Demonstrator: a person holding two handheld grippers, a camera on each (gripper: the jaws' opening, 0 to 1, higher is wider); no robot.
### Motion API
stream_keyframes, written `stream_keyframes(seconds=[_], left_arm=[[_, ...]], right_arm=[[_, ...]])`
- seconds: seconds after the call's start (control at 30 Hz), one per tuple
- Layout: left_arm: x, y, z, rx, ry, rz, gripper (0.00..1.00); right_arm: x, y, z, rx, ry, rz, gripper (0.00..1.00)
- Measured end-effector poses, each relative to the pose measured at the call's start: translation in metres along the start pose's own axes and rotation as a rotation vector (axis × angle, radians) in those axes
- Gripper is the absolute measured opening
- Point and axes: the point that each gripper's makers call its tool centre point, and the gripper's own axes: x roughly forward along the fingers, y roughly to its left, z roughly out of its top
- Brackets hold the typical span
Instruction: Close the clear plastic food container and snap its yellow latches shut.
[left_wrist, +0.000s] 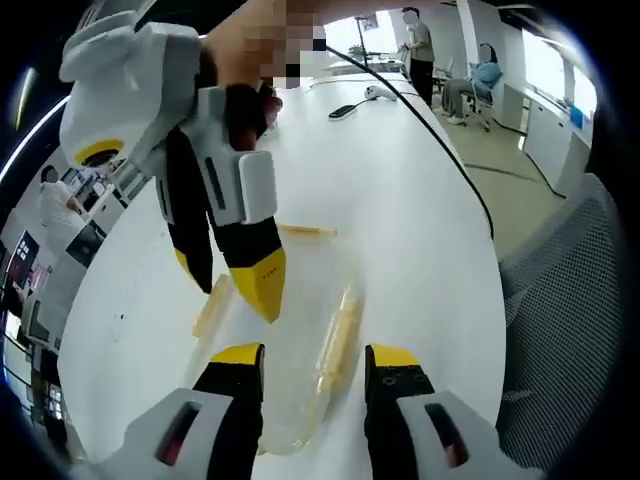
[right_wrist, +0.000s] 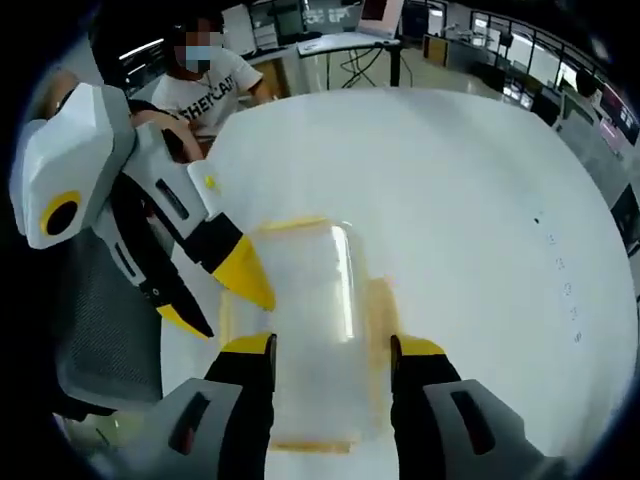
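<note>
A clear plastic food container (right_wrist: 310, 330) with yellow latches (right_wrist: 380, 310) along its edges lies flat on a large white table (right_wrist: 470, 190). In the right gripper view it sits directly ahead of the right gripper (right_wrist: 333, 350), whose two yellow-tipped jaws are spread wide, one on each long side of the container; whether they touch it cannot be told. The left gripper (right_wrist: 215, 295) comes in from the left of that view, its yellow tips angled down at the container's left edge, jaws slightly parted. In the left gripper view the container (left_wrist: 300, 340) lies between and just beyond the left gripper's (left_wrist: 315, 358) own spread jaws, with a pale yellow latch (left_wrist: 340, 335) running up the middle and another latch (left_wrist: 213, 305) at the left. The right gripper (left_wrist: 240, 275) reaches down from above, its tips close over the container's left side. A grey mesh chair (left_wrist: 570, 330) stands beside the table, and people sit and stand in the office behind.
</note>
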Motion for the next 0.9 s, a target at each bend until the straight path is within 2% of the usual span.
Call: stream_keyframes(seconds=[0.03,0.07,0.33,0.4,0.47,0.7,0.9], left_arm=[[0.0,0.0,0.0,0.005,0.002,-0.002,0.35],[0.001,0.0,0.0,0.012,0.004,0.0,0.35],[0.002,0.003,-0.003,0.016,0.009,-0.005,0.34],[0.003,0.004,-0.003,0.021,0.007,-0.007,0.33],[0.004,0.004,-0.001,0.019,0.005,-0.011,0.33],[0.005,0.004,-0.002,0.032,0.003,-0.021,0.35],[0.005,0.004,-0.002,0.025,-0.015,-0.029,0.34]], right_arm=[[0.001,0.0,-0.004,-0.023,0.033,0.003,0.43],[0.002,0.001,0.0,-0.018,0.022,0.014,0.42],[0.006,0.003,0.001,-0.041,0.112,0.072,0.42],[0.006,0.003,0.001,-0.097,0.138,0.08,0.42],[0.009,0.005,0.002,-0.101,0.155,0.093,0.42],[0.012,0.006,0.001,-0.096,0.185,0.138,0.42],[0.012,0.007,0.001,-0.099,0.188,0.144,0.41]])
